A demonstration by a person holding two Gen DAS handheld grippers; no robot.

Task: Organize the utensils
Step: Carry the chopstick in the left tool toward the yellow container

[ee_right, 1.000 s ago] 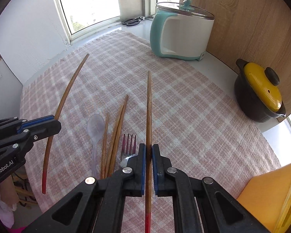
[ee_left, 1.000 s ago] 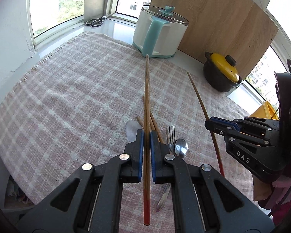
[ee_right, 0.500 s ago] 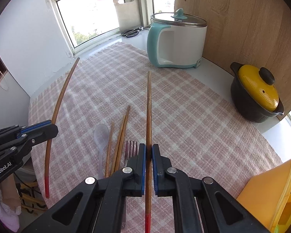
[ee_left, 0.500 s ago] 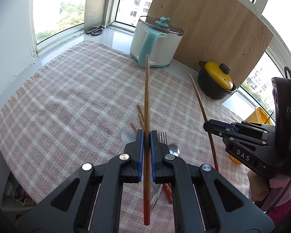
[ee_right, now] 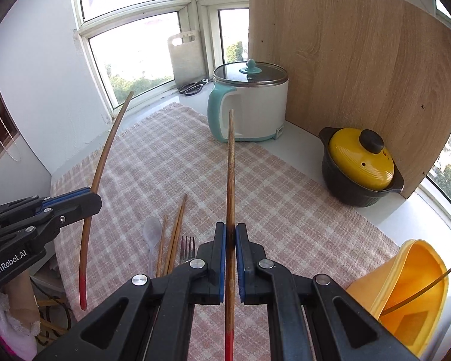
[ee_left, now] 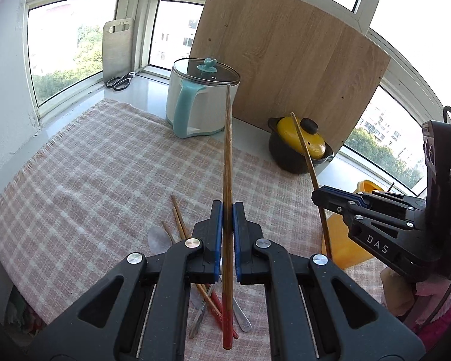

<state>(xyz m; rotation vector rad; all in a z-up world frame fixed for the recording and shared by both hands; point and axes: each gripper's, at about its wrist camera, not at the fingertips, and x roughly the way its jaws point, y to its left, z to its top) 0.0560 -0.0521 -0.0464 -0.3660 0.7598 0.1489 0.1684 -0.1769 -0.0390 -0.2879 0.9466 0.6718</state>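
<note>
Since a second ago both my grippers have risen off the cloth, each carrying its chopstick higher and tilted up toward the window.

Item 1: left gripper (ee_left: 228, 210), jaws closed tight on the left-held chopstick (ee_left: 227, 156), which runs straight to 12 o'clock, red end nearest me, tip crossing the rim of the electric pot (ee_left: 200, 102).

Item 2: right gripper (ee_right: 231, 234), jaws pinched on the right-held chopstick (ee_right: 231, 165), likewise pointing to 12 o'clock, red end at 6. From the left camera this gripper (ee_left: 318, 195) sits at 3 o'clock.

Item 3: loose utensils on the checked cloth (ee_right: 285, 198), below and just left of my right gripper, at 7 to 8 o'clock: clear plastic spoon (ee_right: 152, 231), three spare chopsticks (ee_right: 176, 234) lying roughly parallel, a metal fork (ee_right: 187, 248).

Item 4: yellow holder (ee_right: 406, 288), at 4 o'clock in the right camera, tipped with its mouth toward me, a thin dark stick inside.

Item 5: black pot with yellow lid (ee_right: 360, 162), at 2 o'clock, against the wooden board (ee_right: 360, 54).

Item 6: scissors (ee_right: 194, 87) and a pale cutting board (ee_right: 185, 55) on the sill, 11 o'clock.
</note>
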